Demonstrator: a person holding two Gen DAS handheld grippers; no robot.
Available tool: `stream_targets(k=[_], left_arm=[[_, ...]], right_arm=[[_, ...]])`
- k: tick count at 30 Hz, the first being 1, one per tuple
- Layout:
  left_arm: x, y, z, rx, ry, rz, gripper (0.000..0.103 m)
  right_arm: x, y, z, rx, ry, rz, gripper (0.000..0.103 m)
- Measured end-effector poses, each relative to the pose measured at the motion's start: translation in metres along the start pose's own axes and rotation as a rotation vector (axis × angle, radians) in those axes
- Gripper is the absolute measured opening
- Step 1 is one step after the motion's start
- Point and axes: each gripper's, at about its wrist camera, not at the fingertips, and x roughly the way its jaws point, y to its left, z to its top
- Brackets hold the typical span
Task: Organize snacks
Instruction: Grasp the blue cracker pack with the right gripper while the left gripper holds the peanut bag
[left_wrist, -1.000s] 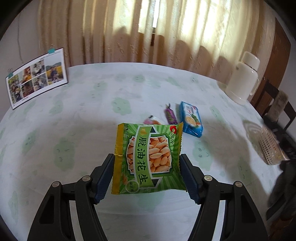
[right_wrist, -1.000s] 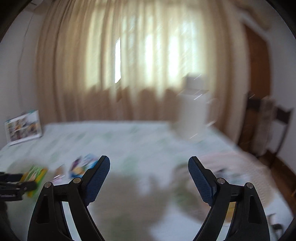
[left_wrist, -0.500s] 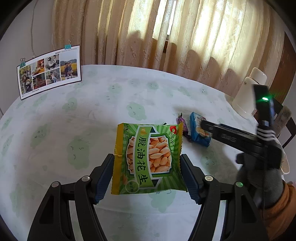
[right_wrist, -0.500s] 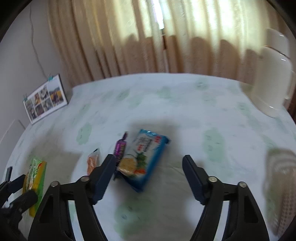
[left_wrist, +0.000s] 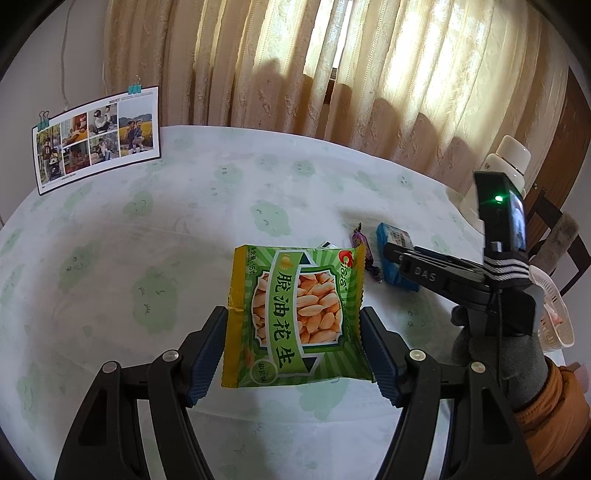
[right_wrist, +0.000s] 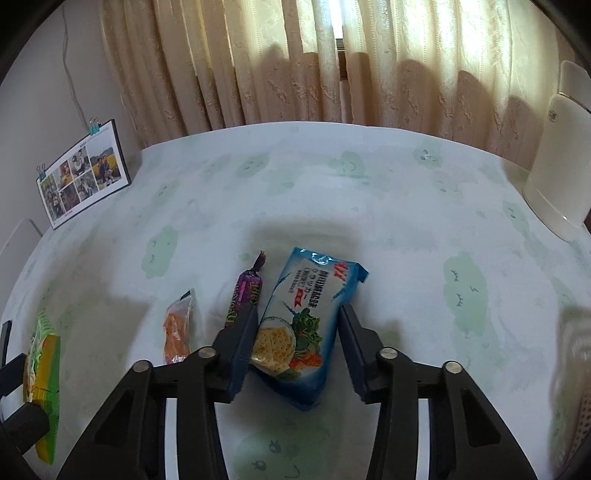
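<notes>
My left gripper (left_wrist: 295, 332) is shut on a green peanut bag (left_wrist: 299, 314) and holds it above the table. The bag also shows edge-on at the far left of the right wrist view (right_wrist: 42, 373). My right gripper (right_wrist: 297, 332) is open, its fingers on either side of a blue cracker pack (right_wrist: 306, 325) that lies on the table. The left finger sits between the pack and a purple candy bar (right_wrist: 245, 299). An orange snack packet (right_wrist: 178, 328) lies further left. In the left wrist view the right gripper (left_wrist: 402, 267) reaches over the blue pack (left_wrist: 395, 240).
A round table with a pale green-patterned cloth (right_wrist: 332, 192) carries everything. A white thermos (right_wrist: 561, 166) stands at the right edge. A white basket (left_wrist: 550, 310) sits at the table's right side. A photo card (left_wrist: 96, 136) stands at the back left. Curtains hang behind.
My right gripper has come down and forward until its fingers straddle the blue cracker pack. My left gripper still holds the peanut bag, raised slightly.
</notes>
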Motion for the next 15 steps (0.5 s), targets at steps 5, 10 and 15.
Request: stream_targets(k=[5,10,15], left_arm=[[0.0,0.0,0.0,0.004,0.001,0.001,0.067],[0.002,-0.004,-0.002,0.012,0.003,-0.002,0.067],[0.004,-0.006,-0.003,0.017,0.009,-0.002,0.067]], right_arm=[[-0.02,-0.007,-0.008,0.022,-0.039,0.003,0.043],[-0.043,-0.014,-0.012,0.045,-0.09,-0.007,0.029],[-0.045,-0.027,-0.016,0.088,-0.08,0.002,0.03]])
